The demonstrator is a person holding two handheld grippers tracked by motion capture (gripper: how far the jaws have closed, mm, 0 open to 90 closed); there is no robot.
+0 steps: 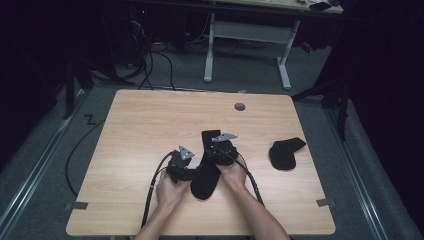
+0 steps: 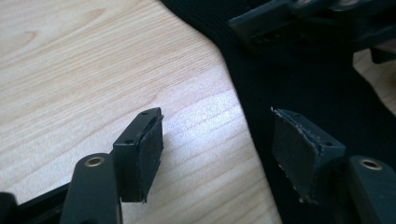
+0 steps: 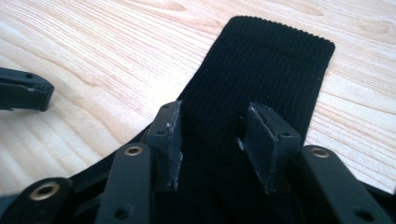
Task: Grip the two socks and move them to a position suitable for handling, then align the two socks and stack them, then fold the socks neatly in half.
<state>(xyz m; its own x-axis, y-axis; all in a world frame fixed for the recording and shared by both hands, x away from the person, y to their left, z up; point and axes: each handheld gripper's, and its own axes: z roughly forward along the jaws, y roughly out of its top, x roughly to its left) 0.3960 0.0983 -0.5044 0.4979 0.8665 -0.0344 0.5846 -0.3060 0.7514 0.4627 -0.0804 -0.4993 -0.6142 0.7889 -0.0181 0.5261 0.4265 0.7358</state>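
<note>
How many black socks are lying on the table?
2. One black sock lies flat at the middle of the table, between the two grippers. The other sock lies folded toward the right side, apart from both grippers.

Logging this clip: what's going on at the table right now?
A person holds a gripper in each hand over a black sock lying flat in the middle of the wooden table. The right gripper is open over the sock's leg; the left gripper is open, straddling the sock's edge. Neither has clamped yet. A second black sock lies apart to the right.

dim dark surroundings, table (image 1: 150,120) lit from above, near tongs blurred.
</note>
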